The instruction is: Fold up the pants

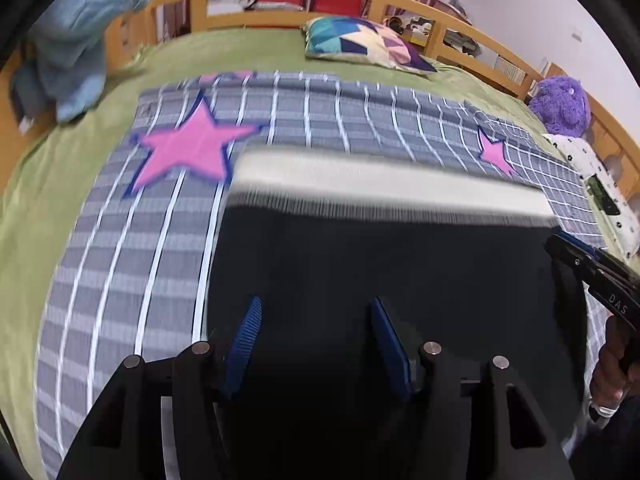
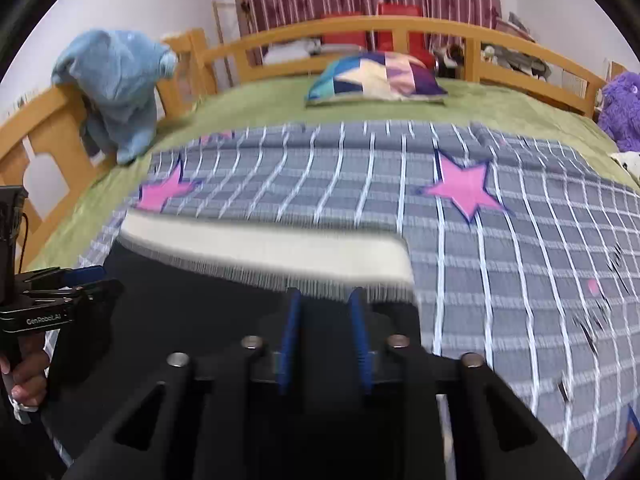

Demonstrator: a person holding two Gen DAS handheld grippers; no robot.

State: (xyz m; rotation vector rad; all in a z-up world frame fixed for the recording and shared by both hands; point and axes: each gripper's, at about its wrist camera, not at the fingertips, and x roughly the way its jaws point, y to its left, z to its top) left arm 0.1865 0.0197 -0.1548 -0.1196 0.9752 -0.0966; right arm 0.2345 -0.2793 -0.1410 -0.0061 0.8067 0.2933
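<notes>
A grey checked blanket (image 2: 360, 184) with pink stars covers a green-sheeted bed (image 2: 260, 100), where a patchwork pillow (image 2: 376, 76), blue plush (image 2: 116, 88) and purple plush (image 1: 560, 106) rest.

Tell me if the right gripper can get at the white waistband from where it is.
Probably yes: the right gripper sits open over the black pants, its tips at the white waistband, nothing between them.

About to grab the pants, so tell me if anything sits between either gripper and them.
Nothing visible does. The left gripper and right gripper both hang directly over the black pants, fingers apart. The pillow and purple plush toy lie far off on the bed.
</notes>
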